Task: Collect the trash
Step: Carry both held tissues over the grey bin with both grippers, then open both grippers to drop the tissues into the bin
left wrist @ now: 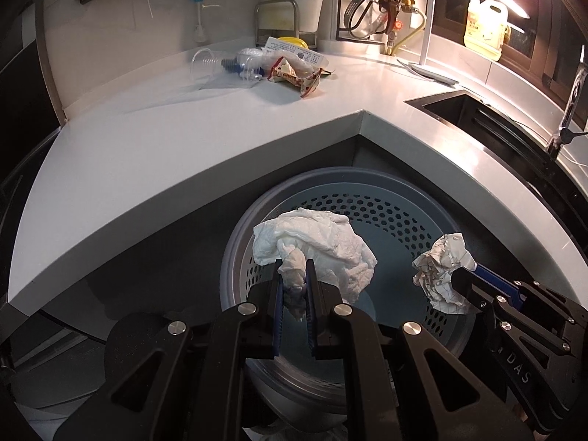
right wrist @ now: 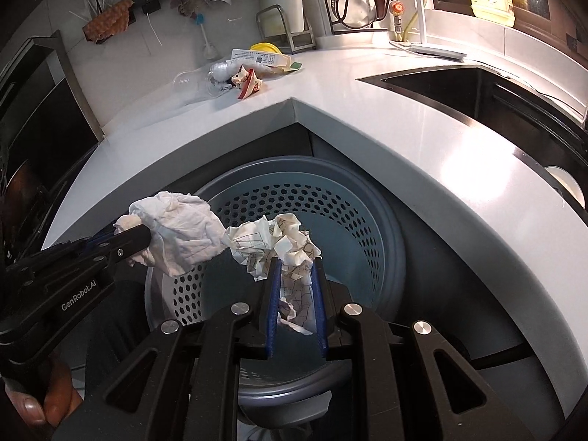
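Note:
My left gripper [left wrist: 294,275] is shut on a crumpled white tissue [left wrist: 323,246] and holds it over the open grey perforated bin [left wrist: 367,209] below the counter corner. My right gripper [right wrist: 296,268] is shut on a crumpled ball of lined paper [right wrist: 272,242], also over the bin [right wrist: 294,198]. The right gripper shows at the right of the left wrist view [left wrist: 466,283] with the paper [left wrist: 441,268]. The left gripper shows at the left of the right wrist view [right wrist: 125,239] with the tissue [right wrist: 183,231]. More trash lies on the counter: a red snack wrapper [left wrist: 294,73] and a clear plastic cup [left wrist: 202,62].
The white L-shaped counter [left wrist: 183,139] wraps around the bin. A dark sink [right wrist: 459,88] is at the right. A white box [left wrist: 294,51], a yellow lid, a metal rack [left wrist: 275,18] and a soap jug [left wrist: 483,25] stand at the back.

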Tool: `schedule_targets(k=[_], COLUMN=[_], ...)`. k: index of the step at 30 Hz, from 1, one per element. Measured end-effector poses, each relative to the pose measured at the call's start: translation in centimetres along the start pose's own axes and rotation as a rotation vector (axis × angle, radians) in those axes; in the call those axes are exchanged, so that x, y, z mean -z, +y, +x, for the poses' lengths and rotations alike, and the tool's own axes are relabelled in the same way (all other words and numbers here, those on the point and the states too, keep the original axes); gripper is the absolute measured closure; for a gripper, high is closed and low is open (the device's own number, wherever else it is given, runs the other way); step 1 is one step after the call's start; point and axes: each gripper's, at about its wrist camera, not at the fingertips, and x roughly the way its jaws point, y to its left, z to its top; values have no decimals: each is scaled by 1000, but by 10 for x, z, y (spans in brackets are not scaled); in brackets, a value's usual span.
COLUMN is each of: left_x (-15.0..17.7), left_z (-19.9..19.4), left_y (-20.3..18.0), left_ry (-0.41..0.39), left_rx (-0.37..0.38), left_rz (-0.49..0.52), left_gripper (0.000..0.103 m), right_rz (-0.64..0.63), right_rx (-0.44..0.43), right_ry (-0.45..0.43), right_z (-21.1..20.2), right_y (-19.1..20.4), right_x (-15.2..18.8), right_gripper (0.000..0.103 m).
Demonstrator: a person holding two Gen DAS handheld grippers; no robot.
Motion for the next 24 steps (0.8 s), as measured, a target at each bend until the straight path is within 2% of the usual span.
schedule_targets(k=[7,10,11,13,16,24], left_x=[3,3,3,4,4,4], left_z=[3,3,3,2,0,-1], left_y=[4,6,6,6,6,6], left_ry=[16,12,12,9,-3,-1], left_rx=[11,8,8,7,-2,-10], left_rz=[-15,-21,-23,-24,-24,-21], left_gripper=[90,87,85,68,53,49], right_rz=[10,10,11,16,19,28], right_rx=[-11,-10,-9,-5,1,2], right_ry=[6,3,0,-18,-29,-27], right_z=[5,5,4,1,-1,-1], right_y=[-1,-1,-1,-2,-3,-6], right_x=[0,1,1,1,0,1], right_gripper=[86,81,74,61,58,58])
